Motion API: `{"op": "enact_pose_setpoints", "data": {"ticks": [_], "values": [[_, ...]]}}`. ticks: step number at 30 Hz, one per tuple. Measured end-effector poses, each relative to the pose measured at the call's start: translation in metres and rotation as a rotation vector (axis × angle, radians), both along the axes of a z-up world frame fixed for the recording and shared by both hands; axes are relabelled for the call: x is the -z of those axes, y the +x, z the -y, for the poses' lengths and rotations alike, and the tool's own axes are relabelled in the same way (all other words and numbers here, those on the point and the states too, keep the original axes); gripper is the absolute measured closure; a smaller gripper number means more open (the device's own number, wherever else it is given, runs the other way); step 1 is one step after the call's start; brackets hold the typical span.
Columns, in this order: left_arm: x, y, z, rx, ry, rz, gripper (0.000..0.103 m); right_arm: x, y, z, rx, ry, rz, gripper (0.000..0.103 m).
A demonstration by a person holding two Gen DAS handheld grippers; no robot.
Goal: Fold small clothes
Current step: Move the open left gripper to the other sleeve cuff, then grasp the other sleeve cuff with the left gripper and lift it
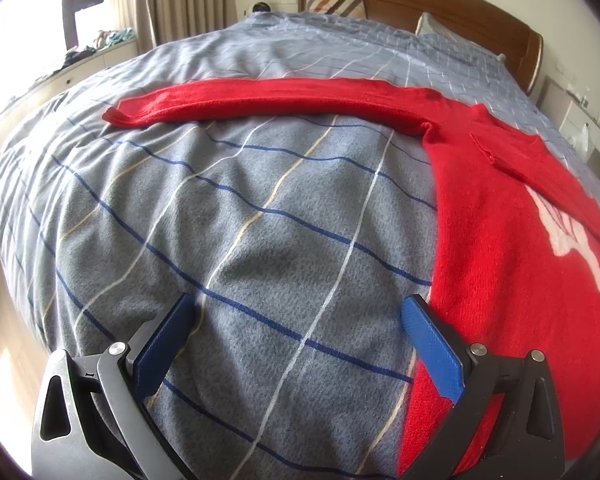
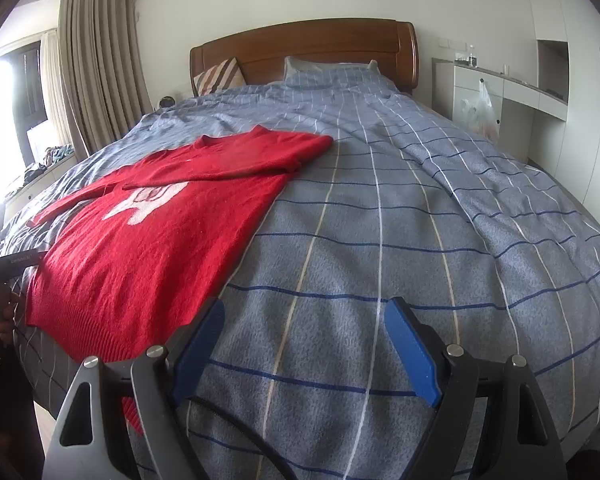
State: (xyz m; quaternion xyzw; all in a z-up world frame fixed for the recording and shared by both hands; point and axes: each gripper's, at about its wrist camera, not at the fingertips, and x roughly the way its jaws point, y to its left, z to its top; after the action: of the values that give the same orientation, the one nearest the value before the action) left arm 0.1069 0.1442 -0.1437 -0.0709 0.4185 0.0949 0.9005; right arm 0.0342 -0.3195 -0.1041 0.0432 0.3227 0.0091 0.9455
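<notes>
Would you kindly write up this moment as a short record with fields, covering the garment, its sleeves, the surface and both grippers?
garment: red knitted sweater with a white motif, lying flat, front up
one sleeve: folded across the chest
other sleeve: stretched straight out to the side
surface: grey-blue checked bed cover
left gripper: open, empty, beside the sweater's hem
right gripper: open, empty, above the cover
fold stage: body not yet folded

I see a checked grey-blue duvet [image 2: 380,220] over the bed, a wooden headboard [image 2: 320,46], a striped cushion [image 2: 220,76] and beige curtains [image 2: 96,60].
</notes>
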Motion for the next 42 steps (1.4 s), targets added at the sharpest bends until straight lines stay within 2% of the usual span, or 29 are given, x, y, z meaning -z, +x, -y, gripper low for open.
{"op": "enact_pose_setpoints", "data": {"ticks": [13,17,22,28,32,36,39,42], "values": [[-0.005,-0.001,-0.005,0.03,-0.034,0.003,0.0,0.003,0.001,-0.005,-0.015,-0.007,-0.01,0.021],[-0.019,-0.005,-0.01,0.057,-0.058,0.025,0.001,0.003,0.001,-0.004,-0.008,0.001,-0.009,0.021],[-0.047,-0.011,-0.017,0.091,-0.016,0.073,0.001,0.003,0.003,-0.004,-0.013,0.011,-0.01,0.021],[-0.064,0.001,-0.037,0.092,-0.064,0.063,0.001,0.003,0.002,-0.007,-0.022,0.004,-0.007,0.021],[-0.06,0.019,-0.054,0.043,-0.052,0.033,0.001,0.002,0.002,-0.006,-0.021,0.009,-0.003,0.021],[-0.07,0.037,-0.095,-0.03,-0.124,0.041,0.001,0.001,0.001,-0.005,-0.015,0.01,0.001,0.021],[-0.082,0.048,-0.152,-0.167,-0.22,0.075,0.001,0.002,0.0,-0.002,-0.009,0.014,-0.008,0.021],[-0.081,0.064,-0.213,-0.327,-0.362,0.081,0.001,0.005,0.002,-0.002,-0.009,0.013,-0.018,0.021]]}}
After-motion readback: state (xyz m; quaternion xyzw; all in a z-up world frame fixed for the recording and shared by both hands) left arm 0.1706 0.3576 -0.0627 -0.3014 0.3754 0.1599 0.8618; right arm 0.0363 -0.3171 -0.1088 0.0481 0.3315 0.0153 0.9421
